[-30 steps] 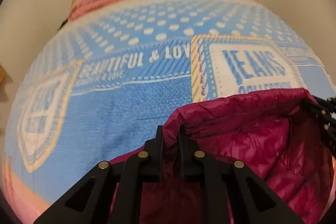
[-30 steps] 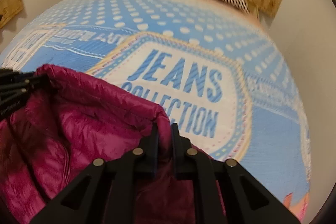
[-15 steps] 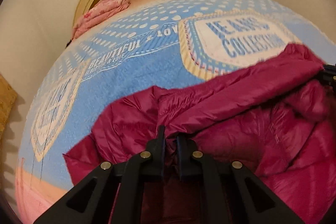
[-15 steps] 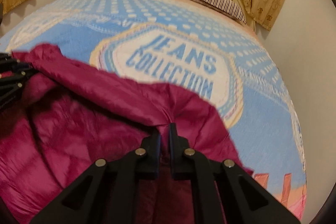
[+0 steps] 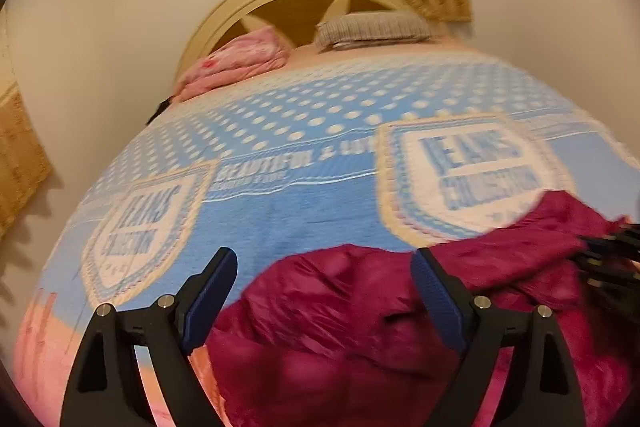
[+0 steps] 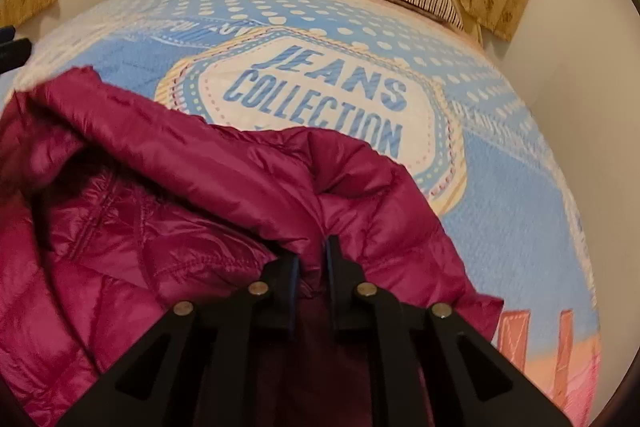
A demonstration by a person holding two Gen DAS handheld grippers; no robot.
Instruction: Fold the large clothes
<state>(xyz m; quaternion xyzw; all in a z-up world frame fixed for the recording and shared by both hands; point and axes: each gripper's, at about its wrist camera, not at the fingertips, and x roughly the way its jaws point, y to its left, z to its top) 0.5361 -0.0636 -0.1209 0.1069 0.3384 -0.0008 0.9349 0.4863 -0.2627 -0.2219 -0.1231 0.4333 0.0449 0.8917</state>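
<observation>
Left wrist view: the left gripper (image 5: 322, 269) gapes, released, over the crumpled magenta quilted puffer jacket (image 5: 360, 327) lying near the bed's foot edge. The right gripper (image 6: 311, 259) is clenched on the jacket's fold.

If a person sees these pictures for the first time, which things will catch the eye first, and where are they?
The magenta jacket lies crumpled at the near edge of the bed, glossy against the blue blanket. The right gripper is shut on its fabric, while the left gripper stands open above it. Beyond the jacket, the "JEANS COLLECTION" badge fills the blanket's middle.
</observation>
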